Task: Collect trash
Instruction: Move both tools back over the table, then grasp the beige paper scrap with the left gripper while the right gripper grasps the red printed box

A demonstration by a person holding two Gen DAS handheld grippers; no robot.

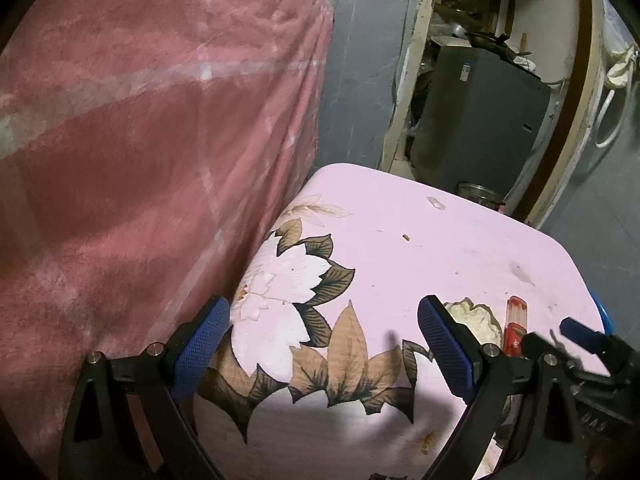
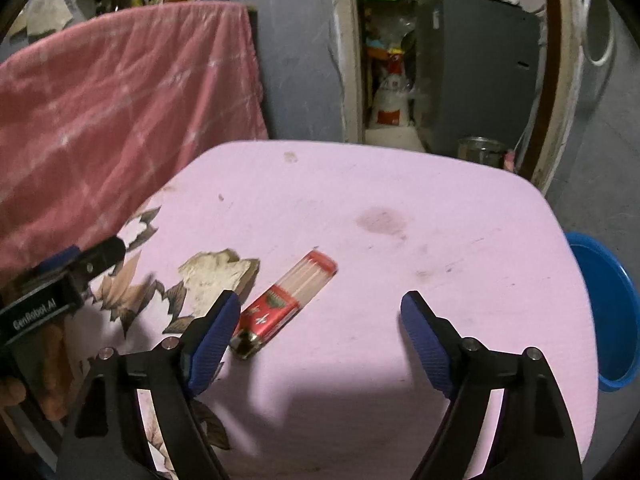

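A crumpled whitish paper wad [image 2: 218, 276] and a red box with a clear lid, with thin sticks inside [image 2: 284, 304], lie on the pink flowered table [image 2: 400, 200]. My right gripper [image 2: 320, 332] is open above the table. The box's near end lies just inside its left finger [image 2: 216, 332], and the other pad stands well clear of it. My left gripper [image 1: 324, 340] is open over the flower print with nothing between its fingers. The wad [image 1: 476, 318] and the box [image 1: 516, 326] lie just outside its right finger. Two small scraps [image 1: 436, 203] lie near the table's far edge.
A pink blanket [image 1: 140, 140] drapes over furniture against the table's left side. A blue basin [image 2: 608, 312] sits low beside the table's right edge. Beyond the far edge are a doorway, a grey cabinet [image 2: 476, 72] and a metal pot [image 2: 478, 150] on the floor.
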